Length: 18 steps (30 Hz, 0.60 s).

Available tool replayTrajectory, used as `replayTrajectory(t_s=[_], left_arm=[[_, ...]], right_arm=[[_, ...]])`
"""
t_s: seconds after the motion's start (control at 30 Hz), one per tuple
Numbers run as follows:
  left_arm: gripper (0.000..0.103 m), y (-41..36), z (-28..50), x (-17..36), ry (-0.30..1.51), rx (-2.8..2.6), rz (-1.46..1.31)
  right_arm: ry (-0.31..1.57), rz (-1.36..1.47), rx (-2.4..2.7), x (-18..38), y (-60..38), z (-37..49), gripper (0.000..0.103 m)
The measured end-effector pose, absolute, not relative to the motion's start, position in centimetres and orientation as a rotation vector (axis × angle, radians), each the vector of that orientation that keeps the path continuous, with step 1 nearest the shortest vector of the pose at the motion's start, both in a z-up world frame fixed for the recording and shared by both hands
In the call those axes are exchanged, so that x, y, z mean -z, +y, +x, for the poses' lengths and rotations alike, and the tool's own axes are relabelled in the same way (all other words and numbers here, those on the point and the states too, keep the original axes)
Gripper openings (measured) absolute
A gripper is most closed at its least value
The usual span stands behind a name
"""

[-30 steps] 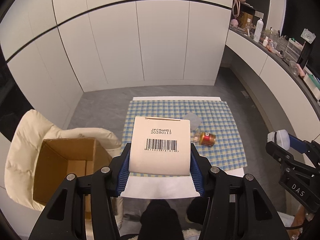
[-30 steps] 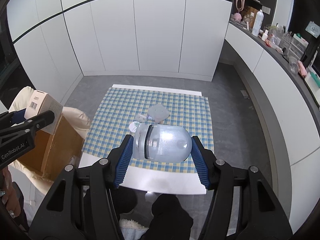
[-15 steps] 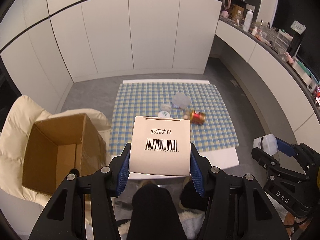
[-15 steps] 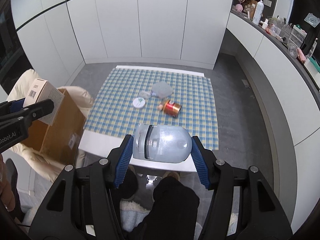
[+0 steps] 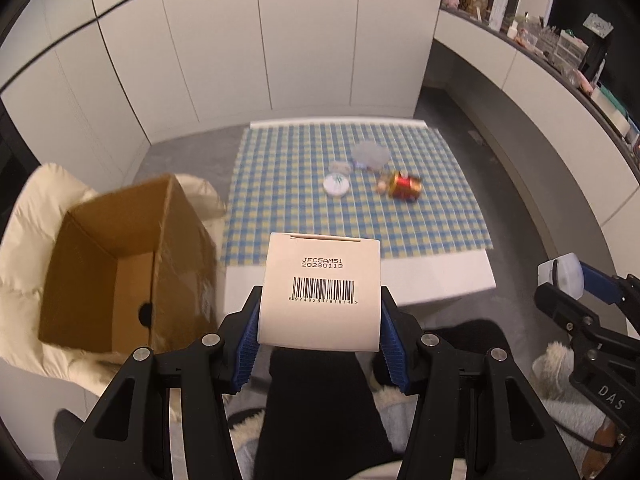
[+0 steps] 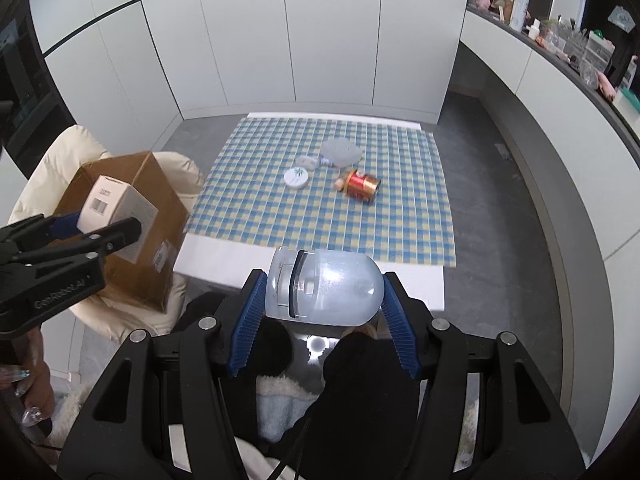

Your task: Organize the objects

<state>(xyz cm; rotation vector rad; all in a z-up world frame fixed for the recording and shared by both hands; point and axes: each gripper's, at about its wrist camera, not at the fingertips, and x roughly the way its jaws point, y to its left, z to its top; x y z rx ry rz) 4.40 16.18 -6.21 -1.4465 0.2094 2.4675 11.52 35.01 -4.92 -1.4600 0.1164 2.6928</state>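
My left gripper (image 5: 320,300) is shut on a white carton (image 5: 320,292) with a barcode, held in the air in front of the table's near edge. An open brown cardboard box (image 5: 116,264) stands to its left on a cream padded chair. My right gripper (image 6: 324,284) is shut on a translucent blue-white domed case (image 6: 326,288), also held off the table's near edge. On the checked cloth (image 6: 256,208) lie a red-gold can (image 6: 362,186) on its side, a round white tin (image 6: 296,178) and a pale grey lid (image 6: 340,151).
The low white table (image 5: 360,280) stands on a grey floor, white cabinets behind it. A cluttered counter (image 5: 560,44) curves along the right. The person's dark-clad legs (image 5: 320,408) and fluffy slippers sit below the grippers. The cream chair (image 6: 52,168) flanks the table's left.
Both grippers have drawn back from the table and sunk, still holding their objects. The cardboard box has come closer in the left wrist view, and more of the table shows.
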Motion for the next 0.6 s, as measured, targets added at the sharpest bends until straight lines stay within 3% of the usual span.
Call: replayTrajectory(t_s=[0.6], left_arm=[[0.053, 13.1, 7.1, 8.9, 0.227, -2.490, -1.455]], right_arm=[[0.112, -1.595, -2.584, 10.4, 34.4, 17.2, 0.060]])
